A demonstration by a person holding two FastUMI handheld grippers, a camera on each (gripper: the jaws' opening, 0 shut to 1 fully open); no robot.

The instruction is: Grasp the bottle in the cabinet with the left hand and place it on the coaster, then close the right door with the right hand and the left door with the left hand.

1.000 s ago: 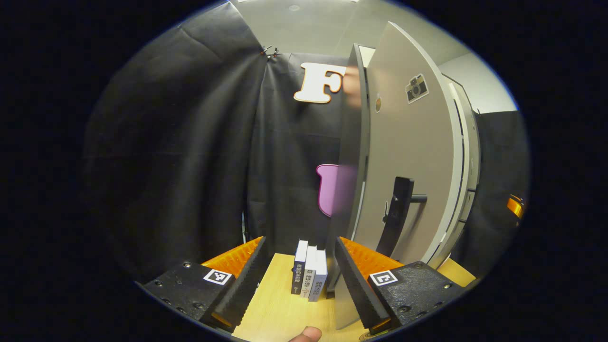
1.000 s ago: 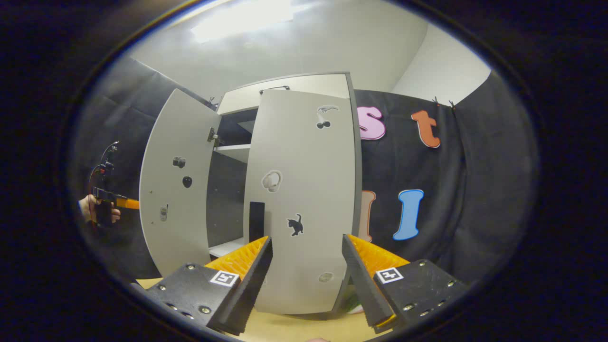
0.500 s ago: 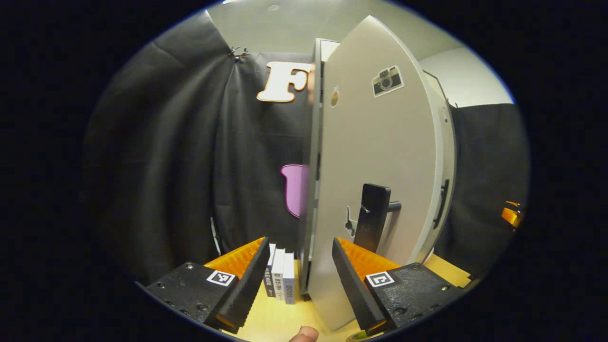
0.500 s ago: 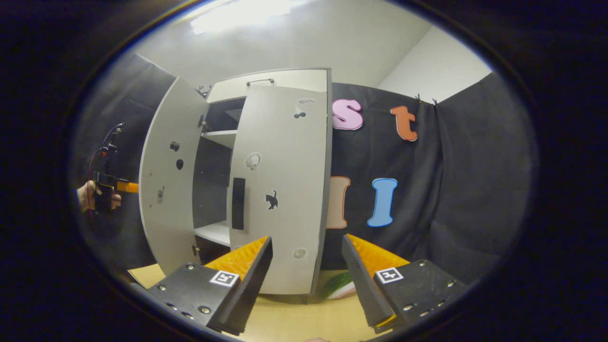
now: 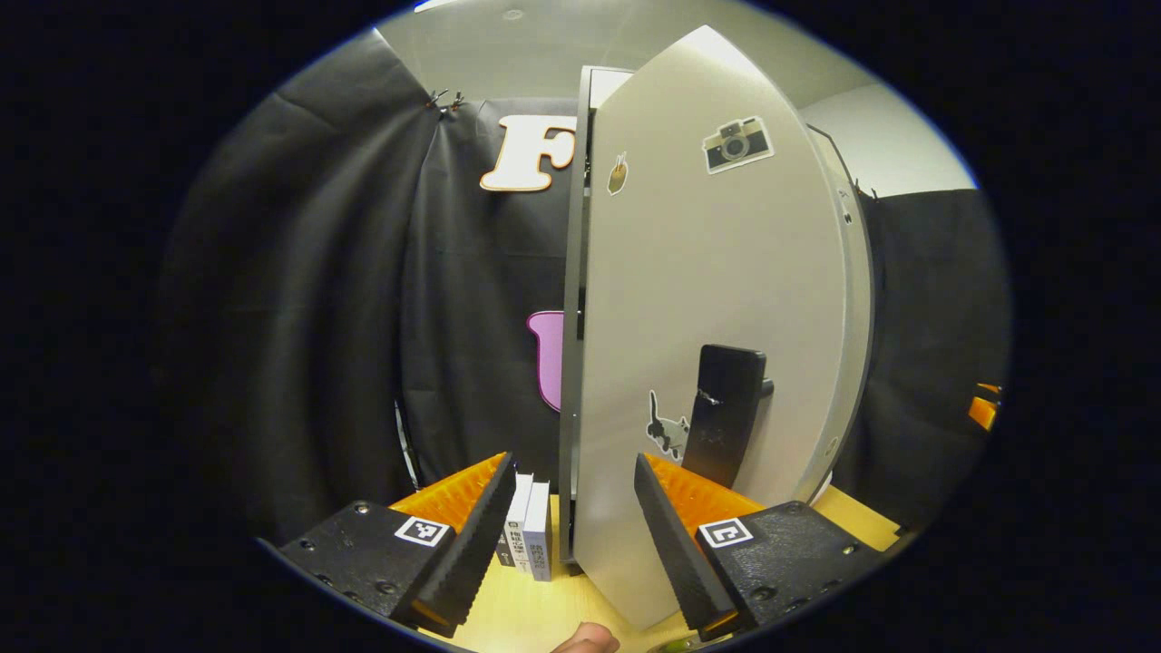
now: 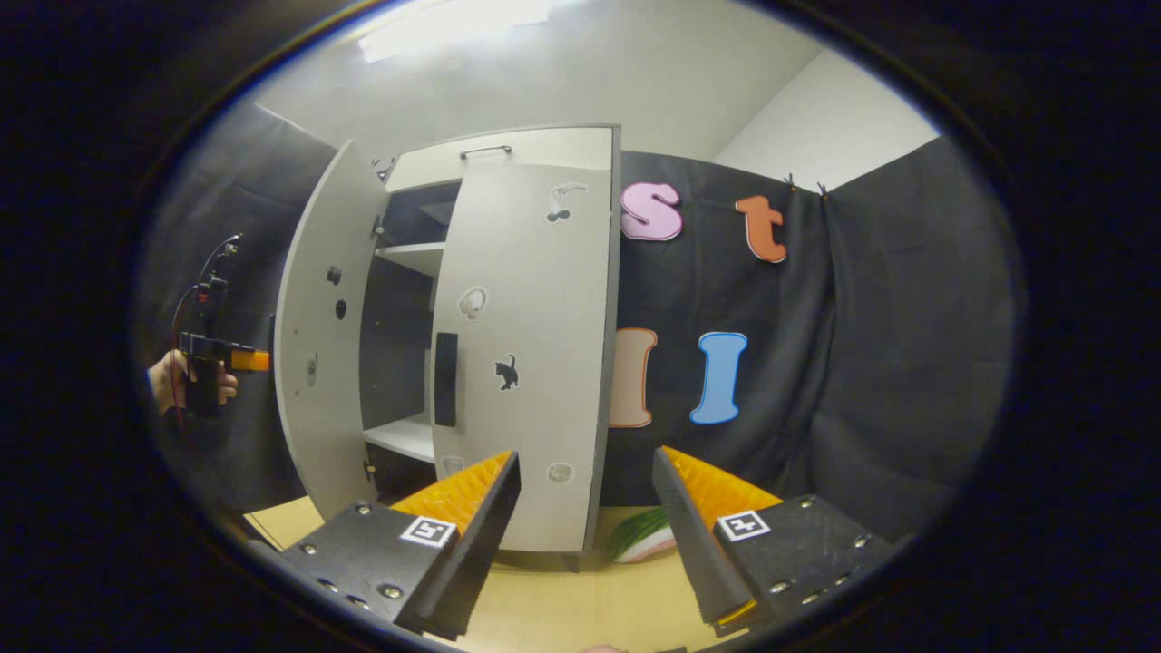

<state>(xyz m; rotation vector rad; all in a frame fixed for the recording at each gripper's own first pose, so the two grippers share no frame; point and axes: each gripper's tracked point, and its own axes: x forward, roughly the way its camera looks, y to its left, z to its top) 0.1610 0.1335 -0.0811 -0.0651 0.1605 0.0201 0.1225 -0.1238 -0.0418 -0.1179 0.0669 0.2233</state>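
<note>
My left tool [image 5: 567,535] open, the left door [image 5: 707,345] edge between its fingers, my right tool [image 6: 585,535] open and empty, right door [image 6: 526,363] nearly shut.

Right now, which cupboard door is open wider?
The left door, the one without the cat sticker, swings far out from the cabinet, beside the left gripper. The right door, with the black cat sticker, is almost shut.

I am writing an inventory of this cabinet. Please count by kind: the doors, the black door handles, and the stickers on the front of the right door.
Cabinet doors: 2, left door and right door.
Black door handles: 2, left door's handle and right door's handle.
Stickers on the right door's front: 4, top sticker, second sticker, cat sticker, lowest sticker.
Total: 8.
</note>
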